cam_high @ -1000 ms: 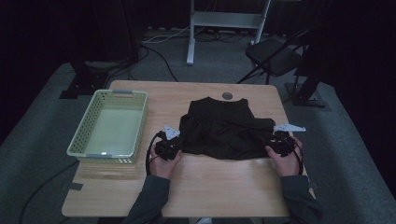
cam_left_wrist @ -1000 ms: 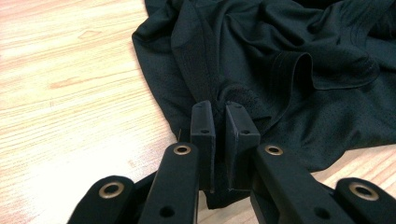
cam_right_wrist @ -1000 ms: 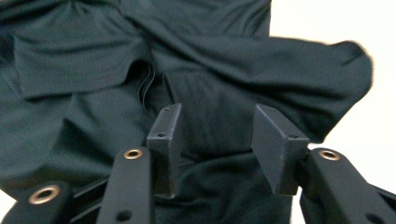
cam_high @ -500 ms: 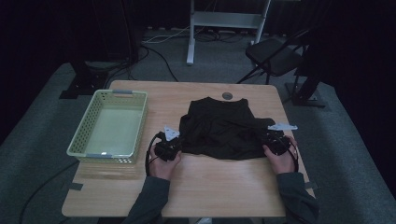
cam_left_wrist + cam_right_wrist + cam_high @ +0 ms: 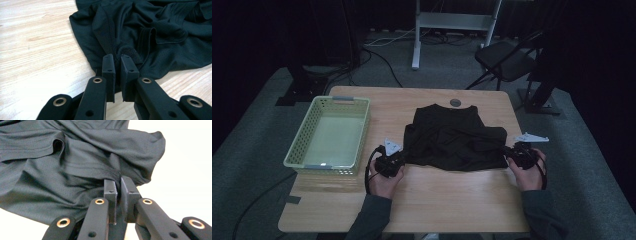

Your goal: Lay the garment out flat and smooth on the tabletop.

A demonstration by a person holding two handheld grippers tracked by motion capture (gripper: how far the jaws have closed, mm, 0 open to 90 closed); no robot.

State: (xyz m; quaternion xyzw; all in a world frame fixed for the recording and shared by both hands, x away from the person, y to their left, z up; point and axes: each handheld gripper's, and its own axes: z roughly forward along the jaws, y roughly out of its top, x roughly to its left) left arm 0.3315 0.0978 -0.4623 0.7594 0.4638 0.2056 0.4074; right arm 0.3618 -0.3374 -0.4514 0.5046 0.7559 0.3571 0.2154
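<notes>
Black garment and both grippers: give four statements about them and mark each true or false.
1. The left gripper is shut on the black garment. True.
2. The garment lies inside the yellow basket. False: it lies on the wooden table, right of the basket.
3. The right gripper pinches a fold of the garment's fabric. True.
4. The right gripper hangs open above bare wood. False: its jaws are closed on cloth at the garment's right edge.
</notes>
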